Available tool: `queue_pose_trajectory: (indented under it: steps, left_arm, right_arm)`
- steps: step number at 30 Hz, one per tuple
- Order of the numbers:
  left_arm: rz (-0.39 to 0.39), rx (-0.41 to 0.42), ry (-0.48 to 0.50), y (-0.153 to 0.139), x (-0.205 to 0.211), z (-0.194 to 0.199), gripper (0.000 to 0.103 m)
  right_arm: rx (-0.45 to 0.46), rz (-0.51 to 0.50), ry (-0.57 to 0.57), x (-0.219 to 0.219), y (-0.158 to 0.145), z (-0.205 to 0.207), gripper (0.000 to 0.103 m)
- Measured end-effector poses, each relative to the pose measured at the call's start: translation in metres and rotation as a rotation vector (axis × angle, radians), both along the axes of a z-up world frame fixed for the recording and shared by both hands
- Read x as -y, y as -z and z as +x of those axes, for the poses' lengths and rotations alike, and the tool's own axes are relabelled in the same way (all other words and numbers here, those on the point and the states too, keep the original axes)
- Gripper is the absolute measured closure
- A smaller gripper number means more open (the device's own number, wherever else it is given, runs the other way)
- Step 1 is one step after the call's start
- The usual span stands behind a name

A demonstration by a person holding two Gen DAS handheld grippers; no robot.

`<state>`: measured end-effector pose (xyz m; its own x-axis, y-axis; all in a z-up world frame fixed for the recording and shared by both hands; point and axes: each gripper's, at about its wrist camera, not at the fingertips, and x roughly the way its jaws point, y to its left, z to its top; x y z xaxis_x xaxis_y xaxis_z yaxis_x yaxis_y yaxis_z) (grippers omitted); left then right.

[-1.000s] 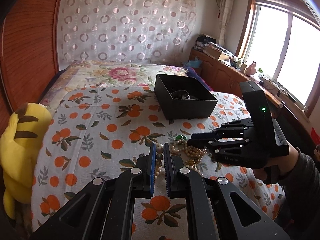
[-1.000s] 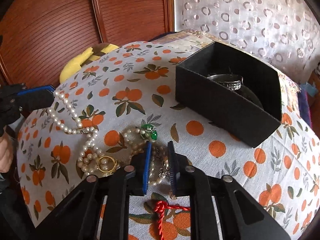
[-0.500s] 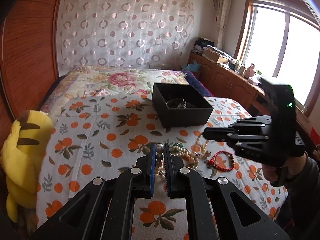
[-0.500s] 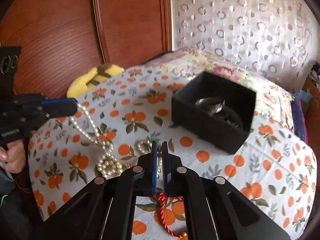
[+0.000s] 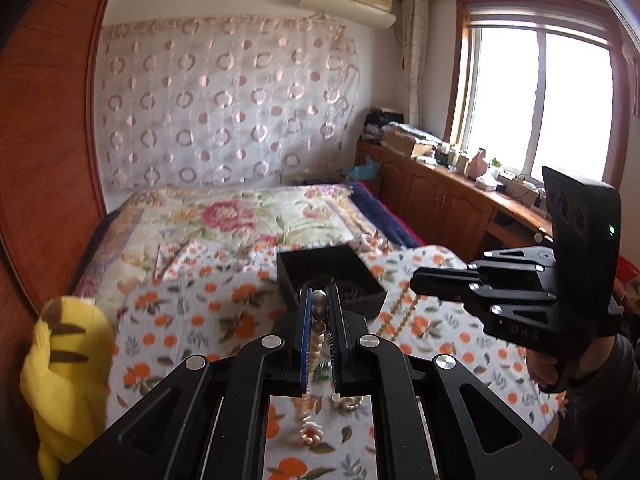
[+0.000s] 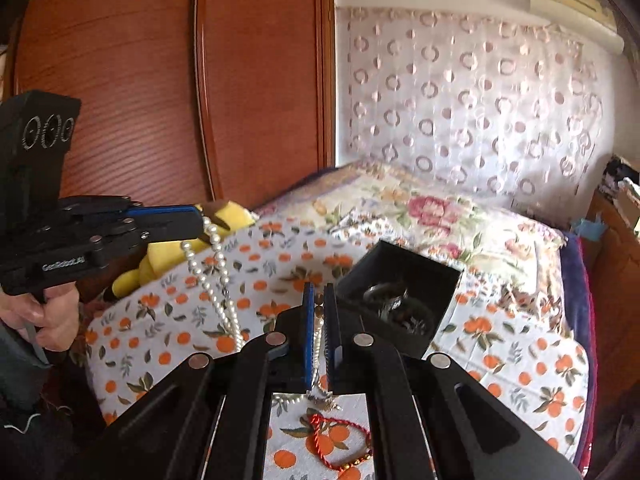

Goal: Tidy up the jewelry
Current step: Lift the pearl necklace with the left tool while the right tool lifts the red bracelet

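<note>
**q:** what's each hand doing here? trying to work out how that strand is going to behave.

**a:** left gripper (image 5: 319, 312) has its jaws pinched together on a pearl necklace (image 6: 216, 276). you can see beads stacked between the blue pads in its own camera, and the rest of the strand hangs below it in two lines down to the orange-print bedspread (image 6: 168, 320). right gripper (image 6: 319, 308) is clamped too, on a second beaded strand (image 5: 402, 308) that trails down under its tip. hard to say if the two strands are tangled together lower down.

**q:** where's the box relative to them?

**a:** black box (image 6: 404, 280) sits just ahead of both sets of fingers, a bit to the right of the right one, open top, with some dark metal pieces already inside. a red cord bracelet (image 6: 340, 440) lies on the bed right under the right gripper. yellow plush toy (image 5: 68, 368) is off to the left gripper's left, not involved.

**q:** handling tips?

**a:** my guess: light, totally floppy, and round beads are slippery, so they can roll out of a flat pinch. gripping across the string between two beads seems safer than on a bead's crown. it'll swing and snag on the box rim, so i'd lower it from above and let it coil. don't yank, the thread could snap.
</note>
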<state>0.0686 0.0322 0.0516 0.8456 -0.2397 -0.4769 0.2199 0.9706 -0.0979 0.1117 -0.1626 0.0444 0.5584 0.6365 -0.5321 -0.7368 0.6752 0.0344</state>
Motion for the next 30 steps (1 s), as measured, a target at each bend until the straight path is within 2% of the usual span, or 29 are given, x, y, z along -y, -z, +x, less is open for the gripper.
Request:
queue_pose_trajectory:
  steps: [7, 17, 30]
  left_arm:
    - [0.015, 0.037, -0.002, -0.021, 0.002, 0.011, 0.096]
    - [0.03, 0.046, -0.006, -0.032, 0.005, 0.031, 0.096]
    - [0.08, 0.096, -0.005, -0.07, 0.018, 0.065, 0.096]
  right_arm:
    - [0.045, 0.029, 0.018, 0.011, -0.024, -0.001, 0.098]
    - [0.101, 0.052, 0.054, 0.024, -0.054, 0.004, 0.098]
    - [0.145, 0.064, 0.084, 0.027, -0.077, 0.047, 0.098]
